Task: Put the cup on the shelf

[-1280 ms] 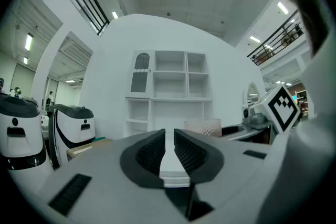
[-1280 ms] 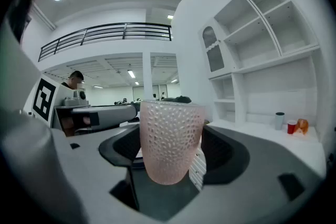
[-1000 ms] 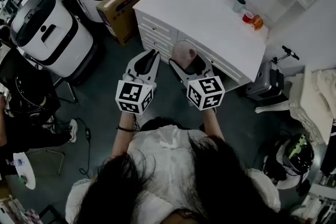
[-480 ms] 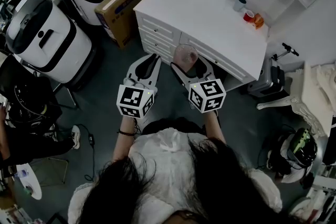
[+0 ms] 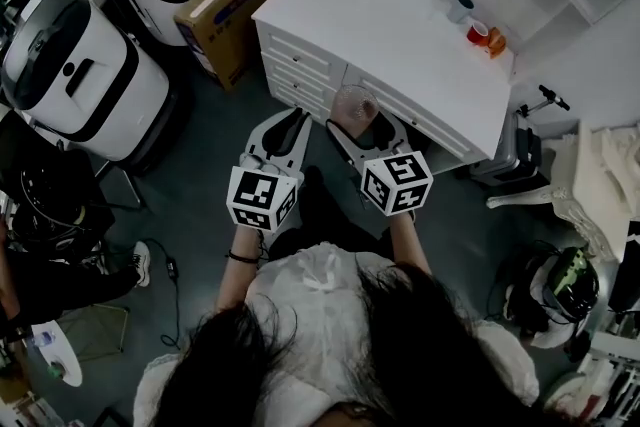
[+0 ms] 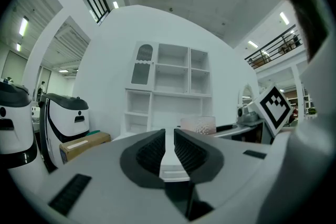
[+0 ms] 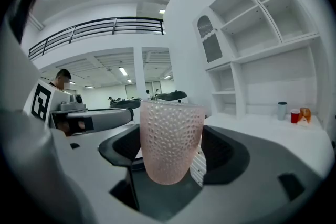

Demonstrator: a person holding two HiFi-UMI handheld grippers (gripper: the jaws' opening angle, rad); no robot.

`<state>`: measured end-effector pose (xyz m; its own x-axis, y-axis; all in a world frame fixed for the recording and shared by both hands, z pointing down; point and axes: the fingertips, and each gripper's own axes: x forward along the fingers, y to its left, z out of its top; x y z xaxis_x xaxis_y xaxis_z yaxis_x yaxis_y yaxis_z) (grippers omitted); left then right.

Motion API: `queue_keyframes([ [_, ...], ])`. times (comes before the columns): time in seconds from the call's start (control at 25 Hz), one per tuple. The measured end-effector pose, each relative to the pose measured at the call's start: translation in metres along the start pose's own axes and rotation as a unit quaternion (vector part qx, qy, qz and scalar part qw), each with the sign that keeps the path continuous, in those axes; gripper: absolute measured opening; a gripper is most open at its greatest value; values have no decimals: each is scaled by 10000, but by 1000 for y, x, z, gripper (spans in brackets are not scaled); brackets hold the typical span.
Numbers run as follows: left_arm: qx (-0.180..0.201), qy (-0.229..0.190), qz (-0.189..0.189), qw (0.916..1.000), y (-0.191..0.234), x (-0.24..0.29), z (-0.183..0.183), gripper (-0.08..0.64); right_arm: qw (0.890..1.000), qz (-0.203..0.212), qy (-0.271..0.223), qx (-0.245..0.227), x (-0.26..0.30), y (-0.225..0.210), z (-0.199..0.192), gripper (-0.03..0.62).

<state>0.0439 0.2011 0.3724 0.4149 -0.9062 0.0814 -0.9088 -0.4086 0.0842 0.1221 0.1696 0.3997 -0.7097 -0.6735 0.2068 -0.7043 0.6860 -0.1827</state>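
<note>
White shelving [image 7: 273, 44] rose behind the white drawered bench [image 5: 400, 35], ahead of both tools. The right tool [image 5: 360, 120] pinched the pink dimpled plastic cup [image 7: 170, 139] upright between its jaws, short of the bench. The left tool [image 6: 169, 147] was pressed together, empty. Carrying stage, I judged; next, a reach forward and up to a shelf.

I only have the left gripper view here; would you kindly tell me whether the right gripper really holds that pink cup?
Observer: Yes. The right gripper is shut on the pink cup, which stands upright between its jaws.
Operator: Thank you. Is anything on the desk already?
Observer: Three small things stand together near the far right corner of the desk: a grey cup, a red cup and an orange thing.
Operator: And where is my left gripper?
Observer: The head view shows the left gripper beside the right one, above the floor, short of the desk's front.
</note>
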Motion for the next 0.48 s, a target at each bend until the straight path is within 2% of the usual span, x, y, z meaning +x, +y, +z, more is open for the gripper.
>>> queue_keyframes([
  [0.24,32,-3,103,9999,41,40,2,63,10000,44,34,53,55,-29,4,347],
  [0.48,106,22,109,9999,94,106,17,63,10000,54,51,-1,125,-72,31,347],
])
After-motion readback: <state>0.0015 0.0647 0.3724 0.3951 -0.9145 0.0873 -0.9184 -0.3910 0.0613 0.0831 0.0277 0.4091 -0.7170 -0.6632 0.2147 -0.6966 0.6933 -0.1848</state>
